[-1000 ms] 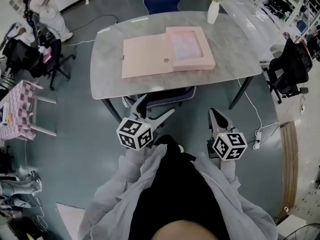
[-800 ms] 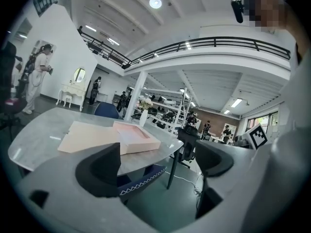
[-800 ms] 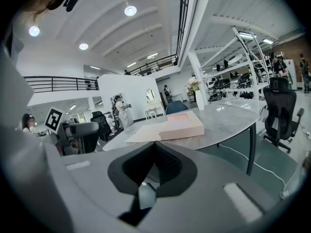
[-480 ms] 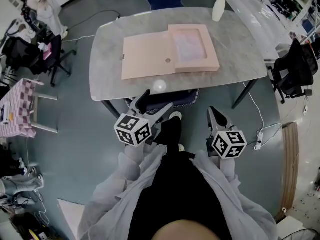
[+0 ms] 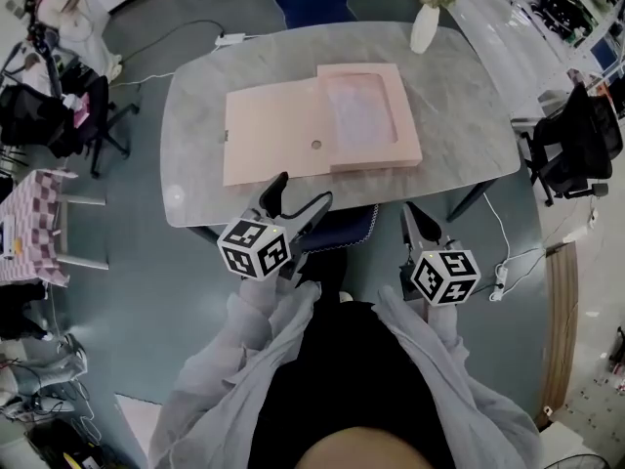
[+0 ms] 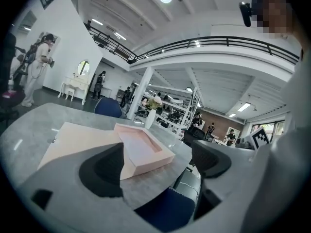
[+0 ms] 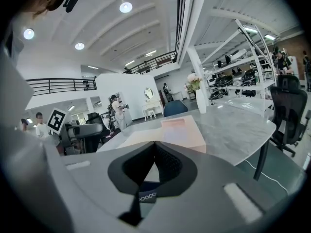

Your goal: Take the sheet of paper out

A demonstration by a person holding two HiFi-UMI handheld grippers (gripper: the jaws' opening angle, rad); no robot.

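Pink box (image 5: 407, 115) lies open on worktop (image 5: 469, 106). Sheet of paper (image 5: 359, 113) rests in the box tray, right of the folded-out lid (image 5: 273, 130). Left tongs (image 5: 300, 191) near the box's front edge: wide apart, closing, empty. Right tongs (image 5: 410, 218) short of the box's right corner: pressed together, empty.

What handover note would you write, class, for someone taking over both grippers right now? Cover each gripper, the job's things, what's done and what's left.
Left gripper: jaws apart and closing, nothing between them, short of the box.
Right gripper: jaws shut, empty, near the table's front edge.
Flat pink cardboard box: on the grey marble-look table, lid flap open flat to the left. The pale sheet of paper lies in its tray.
Done: box is open.
Left: reach in, grip the sheet, lift it out.
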